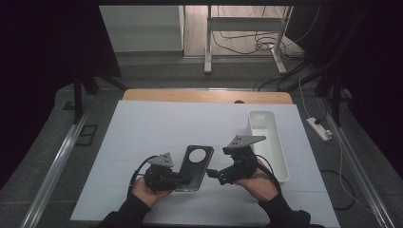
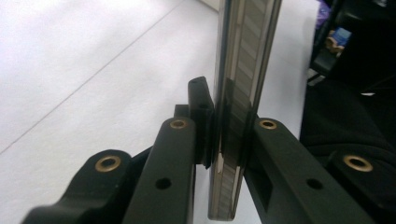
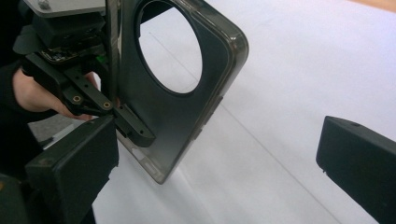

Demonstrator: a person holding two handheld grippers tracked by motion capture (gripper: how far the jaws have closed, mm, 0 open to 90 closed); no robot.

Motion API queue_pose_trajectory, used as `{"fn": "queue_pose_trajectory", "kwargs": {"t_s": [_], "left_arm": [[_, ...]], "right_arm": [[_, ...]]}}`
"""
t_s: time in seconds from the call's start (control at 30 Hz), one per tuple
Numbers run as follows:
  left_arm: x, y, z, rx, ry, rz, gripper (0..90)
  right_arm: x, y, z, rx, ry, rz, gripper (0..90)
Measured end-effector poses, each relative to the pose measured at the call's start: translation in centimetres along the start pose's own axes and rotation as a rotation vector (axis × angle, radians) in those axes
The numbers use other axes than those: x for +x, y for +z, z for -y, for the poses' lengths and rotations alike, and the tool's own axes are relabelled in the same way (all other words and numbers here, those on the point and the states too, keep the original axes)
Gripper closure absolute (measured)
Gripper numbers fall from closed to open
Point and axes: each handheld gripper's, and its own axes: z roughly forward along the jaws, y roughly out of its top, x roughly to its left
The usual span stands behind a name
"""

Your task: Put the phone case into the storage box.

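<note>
While the dark phone case (image 1: 195,167) with its large round camera cut-out sits over the near middle of the white table sheet (image 1: 142,137), its near edge is clamped between the jaws of the left gripper (image 1: 183,179). From the left gripper view, the case (image 2: 238,107) stands edge-on between the two black jaws, both pads pressed against its faces. From the right gripper view, the case (image 3: 182,93) stands tilted with one corner low toward the sheet; whether that corner touches cannot be told. The left gripper (image 3: 116,116) grips it at the side.

Right gripper (image 1: 213,174) is just beside the case on its right, jaws wide apart, with nothing between them and no pad touching the case. Both grippers are held in the person's hands at the near edge.

A white oblong bin (image 1: 280,156) stands on the sheet to the right, just behind the right hand.
</note>
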Motion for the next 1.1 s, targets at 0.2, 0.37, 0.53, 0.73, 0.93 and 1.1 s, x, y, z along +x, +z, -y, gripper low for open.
{"fn": "queue_pose_trajectory", "kwargs": {"t_s": [0.2, 0.37, 0.53, 0.73, 0.93, 1.1], "left_arm": [[0.0, 0.2, 0.0, 0.015, -0.019, -0.045, 84.7], [0.0, 0.1, 0.0, 0.016, -0.037, -0.071, 84.7], [-0.2, 0.1, 0.0, 0.017, -0.044, -0.088, 84.7], [-0.7, 0.2, 0.0, 0.016, -0.039, -0.080, 84.7], [-1.1, 0.3, -0.1, 0.013, -0.033, -0.062, 84.8], [-1.3, 0.4, -0.1, 0.019, -0.030, -0.051, 84.8]], "right_arm": [[-0.2, 0.0, 0.1, 0.004, -0.001, 0.046, 0.0], [-0.4, 0.0, 0.2, 0.012, 0.015, 0.055, 0.0], [-0.3, -0.1, 0.0, 0.023, 0.041, 0.049, 0.0], [0.0, -0.5, -0.4, 0.017, 0.045, 0.072, 0.0], [0.3, -1.1, -0.8, 0.005, 0.026, 0.121, 8.9], [0.6, -1.6, -0.9, -0.012, -0.003, 0.135, 29.1]]}}
